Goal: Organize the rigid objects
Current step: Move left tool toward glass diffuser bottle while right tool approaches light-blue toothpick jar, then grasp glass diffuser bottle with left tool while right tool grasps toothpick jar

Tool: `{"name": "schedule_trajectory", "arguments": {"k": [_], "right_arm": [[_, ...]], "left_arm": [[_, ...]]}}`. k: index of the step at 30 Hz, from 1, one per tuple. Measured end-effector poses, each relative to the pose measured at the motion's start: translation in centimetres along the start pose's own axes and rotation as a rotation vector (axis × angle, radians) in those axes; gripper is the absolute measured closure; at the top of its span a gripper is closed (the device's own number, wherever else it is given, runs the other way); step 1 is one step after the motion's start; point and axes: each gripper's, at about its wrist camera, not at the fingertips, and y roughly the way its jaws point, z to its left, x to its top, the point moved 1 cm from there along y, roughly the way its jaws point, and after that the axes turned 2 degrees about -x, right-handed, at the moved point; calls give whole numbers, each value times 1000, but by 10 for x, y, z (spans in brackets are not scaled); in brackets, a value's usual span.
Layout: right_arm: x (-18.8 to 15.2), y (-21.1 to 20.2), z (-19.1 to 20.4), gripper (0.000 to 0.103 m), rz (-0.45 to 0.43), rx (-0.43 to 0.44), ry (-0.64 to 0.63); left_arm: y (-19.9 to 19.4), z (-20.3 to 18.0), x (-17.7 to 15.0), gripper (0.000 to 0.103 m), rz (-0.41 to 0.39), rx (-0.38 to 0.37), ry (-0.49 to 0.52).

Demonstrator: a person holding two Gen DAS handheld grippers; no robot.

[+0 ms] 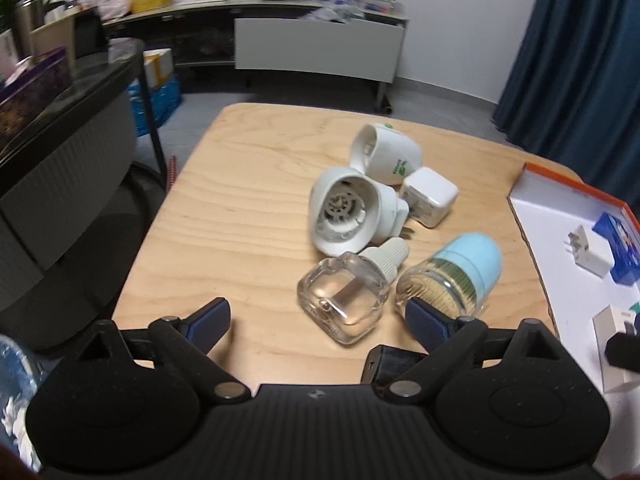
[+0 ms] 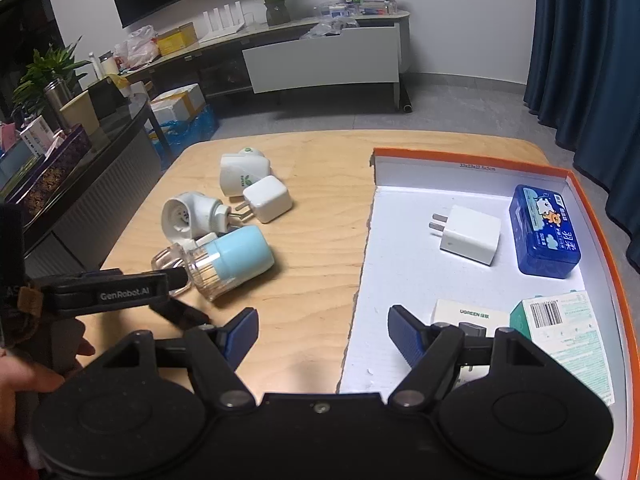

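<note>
**Both hand-held grippers wide and empty, loose pile on the tabletop, box partly filled**

Your left hand-held gripper [image 1: 318, 322] is spread wide, nothing clamped. The clear square bottle [image 1: 344, 296] with the white cap lies on its side between the fingers, near the right one, pads not on it. Your right blue fingertip [image 1: 424, 320] sits in front of the glass base of the toothpick jar [image 1: 452, 276] with the light-blue lid; contact can't be judged from the left wrist view.

Your right hand-held gripper [image 2: 322, 330] is also wide and empty, hanging over the near left edge of the orange-rimmed box [image 2: 600, 216]: left finger over bare wood, right finger over the white box floor.

On the tabletop [image 1: 240, 208], left of the box, one tight cluster:
- white plug-in heater [image 1: 352, 210], open end facing you, touching the bottle cap
- second white plug-in unit [image 1: 386, 152] with green logo behind it
- small white cube charger [image 1: 430, 196] to its right, just beside both

In the box:
- white charger [image 2: 470, 234], prongs pointing left
- blue tin [image 2: 544, 232] just right of it, by the far right wall
- UGREEN carton [image 2: 468, 314] and a teal-and-white carton [image 2: 560, 320] with barcode at the near side, partly hidden by your right finger

A person's hand [image 2: 28, 372] shows at the lower left of the right wrist view
</note>
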Motion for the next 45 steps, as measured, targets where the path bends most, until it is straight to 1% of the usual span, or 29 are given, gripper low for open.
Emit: {"name": "schedule_trajectory", "arguments": {"k": [1, 2, 3, 5, 6, 9, 11, 12, 13, 14, 18, 24, 29, 33, 35, 38, 41, 45], "right_arm": [[0, 1, -1, 17, 1, -2, 2], [0, 1, -2, 17, 1, -3, 5], [0, 2, -3, 17, 3, -4, 8], [1, 5, -3, 17, 7, -4, 10], [1, 6, -3, 17, 10, -4, 9], [1, 9, -1, 17, 15, 1, 5], [1, 11, 1, 17, 18, 2, 1], [1, 11, 2, 17, 19, 2, -1], [1, 12, 3, 17, 20, 2, -3], [2, 12, 4, 17, 20, 3, -7], [4, 17, 9, 17, 30, 21, -12], [9, 25, 20, 16, 38, 60, -31], [21, 39, 34, 13, 51, 139, -4], [27, 53, 55, 11, 47, 175, -98], [30, 62, 63, 11, 53, 166, -153], [35, 73, 68, 11, 61, 175, -209], [39, 85, 72, 11, 66, 157, -252], [40, 101, 73, 11, 80, 159, -283]], "left_arm": [[1, 1, 0, 10, -3, 4, 19], [3, 2, 1, 10, -11, 21, 30], [5, 5, 2, 10, -15, 21, 28], [7, 9, 4, 13, -13, -18, 21], [8, 8, 4, 15, -13, -33, 41], [11, -1, 1, 26, -17, -76, 139], [15, -4, 0, 39, -14, -105, 166], [17, -5, 0, 41, -19, -113, 176], [18, -6, 0, 48, -30, -106, 190], [18, -6, 0, 49, -39, -107, 201], [17, -5, -1, 50, -51, -127, 193], [5, 3, -1, 50, -72, -113, 137], [-11, 7, -1, 50, -103, -102, 103], [-20, 14, -2, 50, -122, -86, 64], [-24, 19, -2, 50, -134, -77, 40], [-26, 25, 0, 50, -144, -83, 8], [-24, 26, 1, 50, -149, -80, 4], [-22, 26, 1, 50, -147, -82, 6]]}}
